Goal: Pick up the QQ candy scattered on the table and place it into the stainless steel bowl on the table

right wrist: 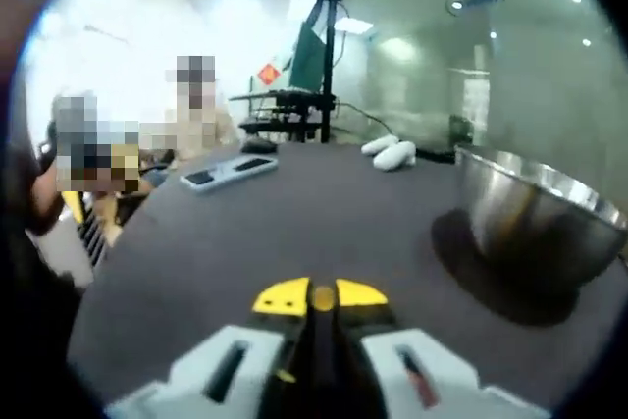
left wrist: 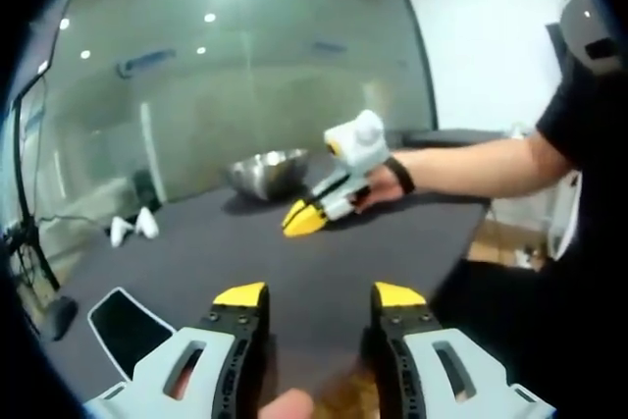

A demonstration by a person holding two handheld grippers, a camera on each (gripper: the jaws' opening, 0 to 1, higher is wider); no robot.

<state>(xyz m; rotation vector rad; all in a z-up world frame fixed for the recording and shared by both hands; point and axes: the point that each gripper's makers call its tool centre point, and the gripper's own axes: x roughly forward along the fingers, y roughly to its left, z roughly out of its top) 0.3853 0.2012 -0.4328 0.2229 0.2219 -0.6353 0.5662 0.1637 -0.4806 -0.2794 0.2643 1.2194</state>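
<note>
In the left gripper view, the left tongs rise from the near edge with their 2 yellow-tipped jaws spread well apart and nothing between them, hanging over the near part of the dark worktop. Farther across the worktop, the right tongs come in from the right, held by a person's hand with a dark band on the wrist; their yellow tips are pressed together and point down toward the surface, close to it. Just beyond them, to the left, the steel bowl stands on the far part of the worktop. 2 small white objects lie at the far left, and a black phone-like slab with a pale edge lies near the left jaw. No candy can be made out on the worktop here. In the right gripper view, the right tongs are closed, the 2 yellow tips meeting around a small round yellowish piece that may be a candy, though it is too small to tell. The steel bowl stands just to the right on the worktop, apart from the tips. 2 white objects and a flat remote-like device lie at the far side.
</note>
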